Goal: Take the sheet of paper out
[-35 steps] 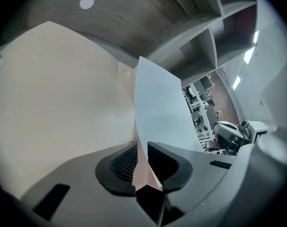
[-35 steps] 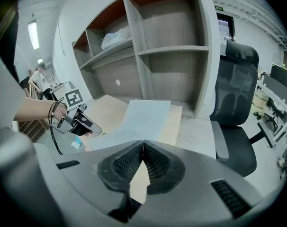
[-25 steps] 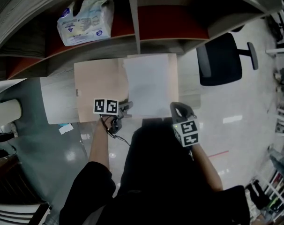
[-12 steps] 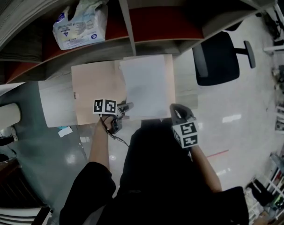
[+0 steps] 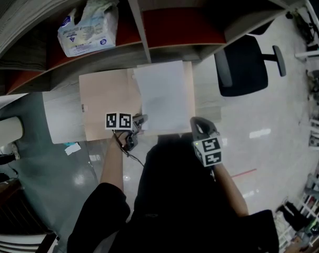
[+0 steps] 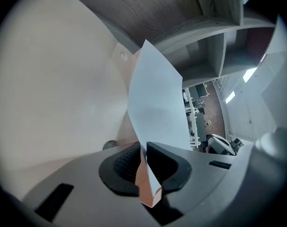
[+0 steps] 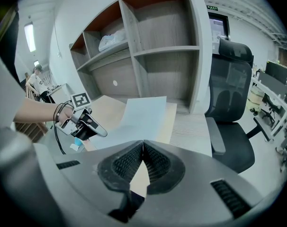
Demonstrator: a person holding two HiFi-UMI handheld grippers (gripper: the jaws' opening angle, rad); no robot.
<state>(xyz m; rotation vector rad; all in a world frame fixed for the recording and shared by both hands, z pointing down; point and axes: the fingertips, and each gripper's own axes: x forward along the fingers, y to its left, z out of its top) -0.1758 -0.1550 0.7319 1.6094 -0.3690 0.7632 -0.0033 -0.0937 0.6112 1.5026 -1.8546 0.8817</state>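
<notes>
Grasping is in hand: the left gripper, whose jaws have just been closing, now pinches the near left corner of the sheet of paper on the tan folder's right half, while the right gripper stays out of it, clamped on the folder's near edge, and next the sheet likely needs lifting clear.

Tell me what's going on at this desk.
A person works two handheld grippers over a tan folder on the desk. The right gripper is shut on the folder's near edge. The left gripper has just been closing its jaws on the white sheet at its near corner; the sheet lies on the folder, not yet pulled out.
</notes>
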